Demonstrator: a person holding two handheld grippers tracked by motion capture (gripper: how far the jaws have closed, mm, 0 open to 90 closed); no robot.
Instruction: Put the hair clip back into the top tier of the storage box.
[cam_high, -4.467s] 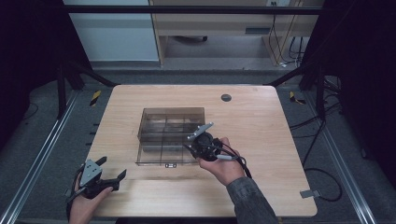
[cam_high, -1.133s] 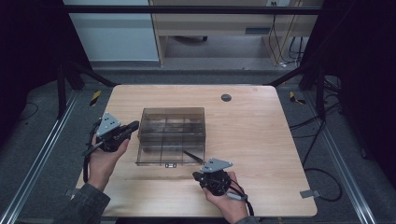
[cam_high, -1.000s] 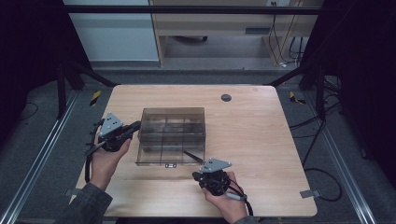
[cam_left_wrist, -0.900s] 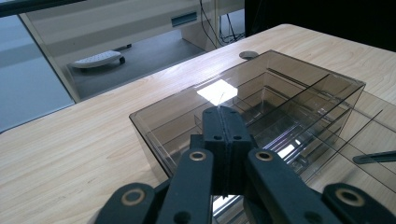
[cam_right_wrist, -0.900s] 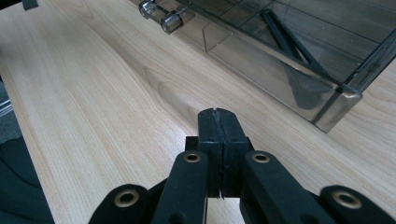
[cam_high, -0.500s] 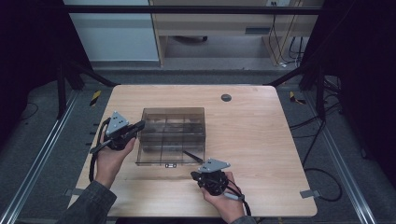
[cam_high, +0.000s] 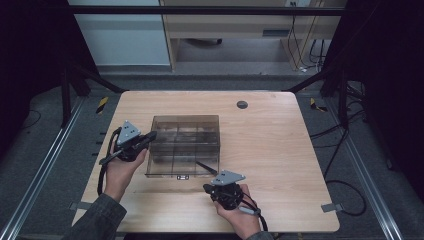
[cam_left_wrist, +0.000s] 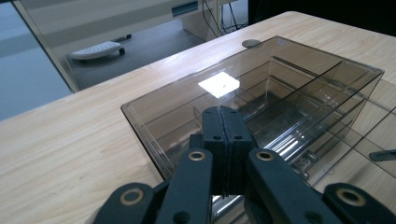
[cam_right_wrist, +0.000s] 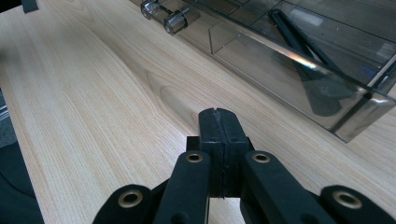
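In the lower middle of the high view the right gripper (cam_high: 216, 176), held in a hand at the bottom edge, rests over the light wooden table (cam_high: 280, 150) with its jaws pressed together and nothing between them; the right gripper view shows the same closed black jaws (cam_right_wrist: 218, 122) above bare wood grain, just short of the box's near wall. Beyond them, in the centre of the high view, stands the smoky transparent plastic organiser box (cam_high: 184, 145), rectangular, with thin dividers (cam_left_wrist: 299, 100) splitting it into several compartments. In the right gripper view a slim black rod-like piece (cam_right_wrist: 299, 39) lies slanted in the compartment at the upper right of the frame, inside the near wall, and two short clear plastic knobs (cam_right_wrist: 163, 16) stick out from the box at the top centre. What else the compartments hold cannot be told through the tinted walls. At the left of the high view the left gripper (cam_high: 150, 136), carried by a hand with a dark sleeve, has its tips at the box's left wall near the upper corner; in the left gripper view its jaws (cam_left_wrist: 223, 135) are shut tight, empty, and set against or just in front of that wall. Farther off, near the table's upper edge, sits a small dark round cap (cam_high: 242, 104).
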